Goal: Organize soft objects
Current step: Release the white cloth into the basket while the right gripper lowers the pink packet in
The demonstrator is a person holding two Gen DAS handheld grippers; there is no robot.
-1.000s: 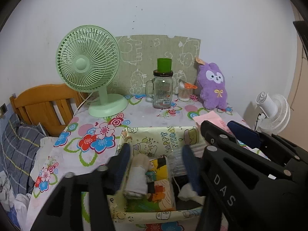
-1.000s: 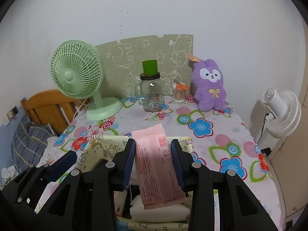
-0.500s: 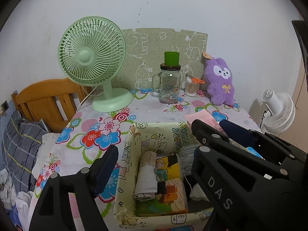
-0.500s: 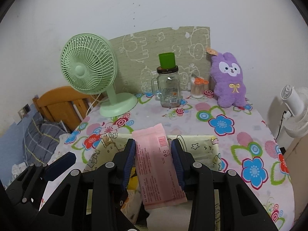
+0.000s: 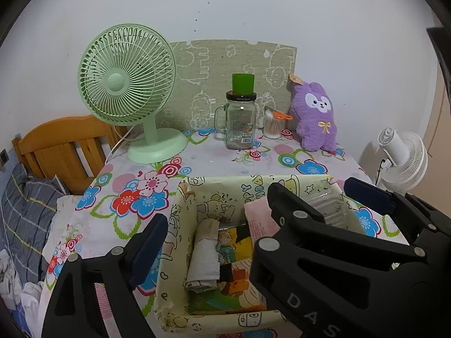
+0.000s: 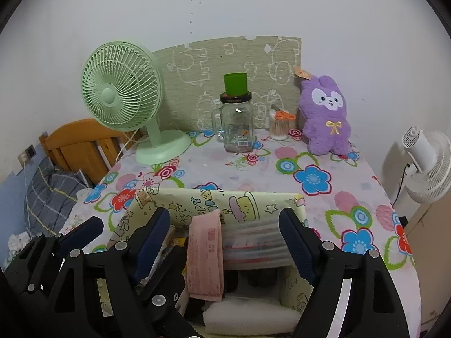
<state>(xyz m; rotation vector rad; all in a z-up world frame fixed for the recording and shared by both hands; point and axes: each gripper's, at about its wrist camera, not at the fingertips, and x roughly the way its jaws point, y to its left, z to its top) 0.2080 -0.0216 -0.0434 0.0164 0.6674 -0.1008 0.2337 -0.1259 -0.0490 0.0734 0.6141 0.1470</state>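
A yellow cartoon-print fabric box (image 5: 180,217) (image 6: 253,200) stands on the floral table near me. A pink packet (image 6: 205,256) (image 5: 258,219) leans upright inside it, free of any finger. A rolled white cloth (image 5: 205,256) and colourful folded items lie in the box; a white pad (image 6: 248,317) lies at its near end. My right gripper (image 6: 225,239) is open, its fingers either side of the packet. My left gripper (image 5: 214,225) is open over the box, and the right gripper's body hides the box's right part in the left wrist view.
At the table's back stand a green fan (image 5: 126,84), a glass jar (image 5: 241,121) with a green cup on top, a cotton-swab cup (image 5: 273,125) and a purple plush rabbit (image 5: 314,118). A wooden bed frame (image 5: 56,146) is left, a white fan (image 5: 403,160) right.
My right gripper has opened and let go of the pink packet, which now rests in the box. Both grippers have shifted over the box; the left one has stayed open.
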